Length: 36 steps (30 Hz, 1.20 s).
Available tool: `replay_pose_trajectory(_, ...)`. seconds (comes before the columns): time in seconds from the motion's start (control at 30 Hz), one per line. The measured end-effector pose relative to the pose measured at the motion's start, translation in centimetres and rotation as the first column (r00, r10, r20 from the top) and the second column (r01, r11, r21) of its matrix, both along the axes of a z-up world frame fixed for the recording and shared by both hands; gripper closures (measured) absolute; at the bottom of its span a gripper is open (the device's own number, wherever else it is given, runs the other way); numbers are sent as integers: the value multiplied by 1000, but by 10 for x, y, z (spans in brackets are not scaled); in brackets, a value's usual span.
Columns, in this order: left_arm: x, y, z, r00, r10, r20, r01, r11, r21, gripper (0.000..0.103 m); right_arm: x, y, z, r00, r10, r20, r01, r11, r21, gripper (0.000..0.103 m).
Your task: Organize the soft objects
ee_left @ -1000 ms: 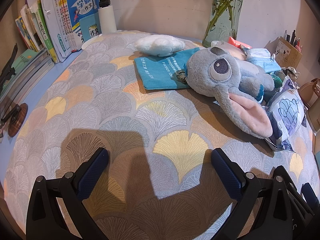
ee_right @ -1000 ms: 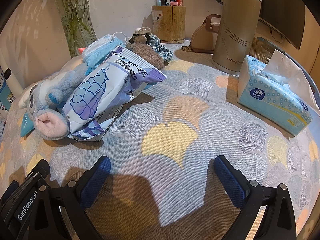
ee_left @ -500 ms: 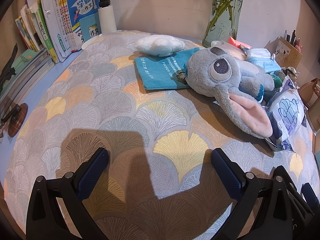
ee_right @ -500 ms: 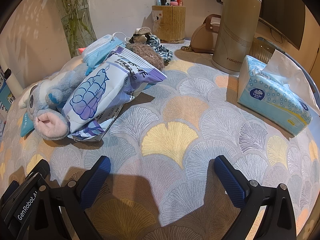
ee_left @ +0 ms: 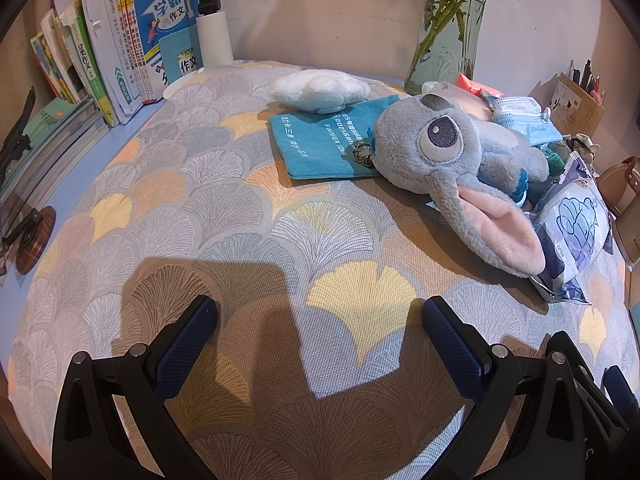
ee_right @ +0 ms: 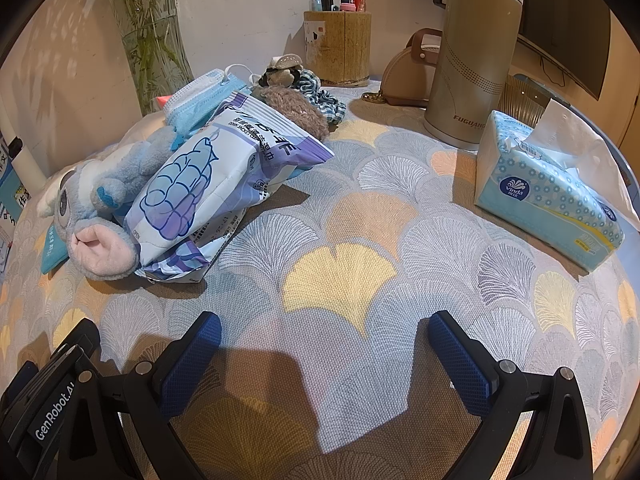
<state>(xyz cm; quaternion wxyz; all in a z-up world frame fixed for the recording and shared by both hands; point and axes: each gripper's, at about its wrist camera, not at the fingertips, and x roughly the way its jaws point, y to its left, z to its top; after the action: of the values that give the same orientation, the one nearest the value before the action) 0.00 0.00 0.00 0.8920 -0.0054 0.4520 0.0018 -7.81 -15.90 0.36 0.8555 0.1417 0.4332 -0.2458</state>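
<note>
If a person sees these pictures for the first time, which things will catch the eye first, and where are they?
First comes the grey-blue plush toy, lying on its side at the right of the patterned tablecloth, its head partly on a teal towel. A purple-and-white wet wipes pack leans against it. Near the right edge sits a blue tissue pack, and both the left gripper and right gripper hover open and empty.

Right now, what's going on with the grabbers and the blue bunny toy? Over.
Left tool open, empty. Right tool open, empty. Blue plush toy untouched on the tablecloth, head on teal towel. Wet-wipes pack leans on it.
</note>
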Motion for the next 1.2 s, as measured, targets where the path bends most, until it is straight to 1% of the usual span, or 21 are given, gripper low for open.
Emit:
replay_pose_trajectory(0.83,0,0,0,1000,0,0,0,1000,1,0,1,0,0,1000,8,0,-8,1000,0,0)
replay_pose_trajectory(0.87,0,0,0,1000,0,0,0,1000,0,0,1,-1,0,999,33,-2,-33,999,-1,0)
replay_pose_trajectory(0.93,0,0,0,1000,0,0,0,1000,0,0,1,-3,0,991,131,-4,-131,991,3,0)
replay_pose_trajectory(1.0,0,0,0,1000,0,0,0,1000,0,0,-1,-8,1,972,237,3,-237,971,9,0)
replay_pose_trajectory(1.07,0,0,0,1000,0,0,0,1000,0,0,-6,-12,0,950,311,10,-311,950,12,0)
replay_pose_trajectory(1.1,0,0,0,1000,2,0,-2,1000,-1,0,-7,-13,-1,943,333,12,-333,943,12,0)
replay_pose_trajectory(1.2,0,0,0,1000,0,0,0,1000,2,0,-8,-10,-3,942,337,2,-337,942,2,0)
